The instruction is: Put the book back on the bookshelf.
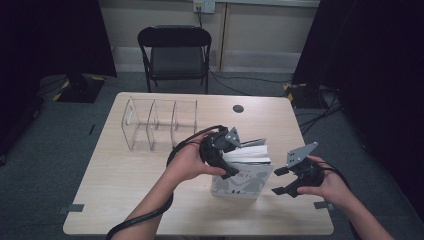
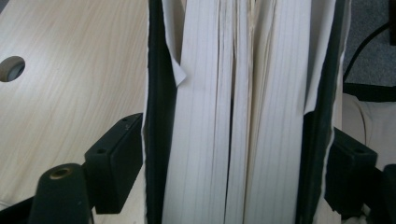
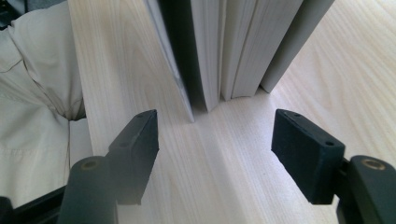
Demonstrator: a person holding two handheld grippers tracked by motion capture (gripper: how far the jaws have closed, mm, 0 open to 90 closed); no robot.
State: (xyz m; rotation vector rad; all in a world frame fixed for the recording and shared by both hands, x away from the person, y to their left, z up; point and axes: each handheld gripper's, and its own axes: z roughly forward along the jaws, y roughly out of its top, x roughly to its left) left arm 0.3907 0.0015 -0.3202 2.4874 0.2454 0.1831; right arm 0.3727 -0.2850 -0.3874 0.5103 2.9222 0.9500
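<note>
On the surface (image 1: 150,200), near edge: book stack (image 1: 243,172) stands upright, page edges up, between the two hands
Left tool (image 1: 231,159): down over the stack's top from the left; in the left gripper view the stack (image 2: 233,116) sits between its jaws, pads at both outer covers, looks clamped on the whole bundle
Right tool (image 1: 282,181): just right of the stack, apart from it; jaws wide, nothing between; in the right gripper view the stack's foot (image 3: 224,56) is ahead of the gap, bare wood between the pads
Clear divider rack (image 1: 160,122): behind-left of the stack, well apart, compartments look empty
Chair (image 1: 175,52): beyond the surface, not involved
Step (judged): steadying the bundle upright with the left tool while the right tool lines up on it
Next move needs: right tool forward onto one book or the bundle's side, square to the covers; loose covers fan at the foot, could catch or slip
</note>
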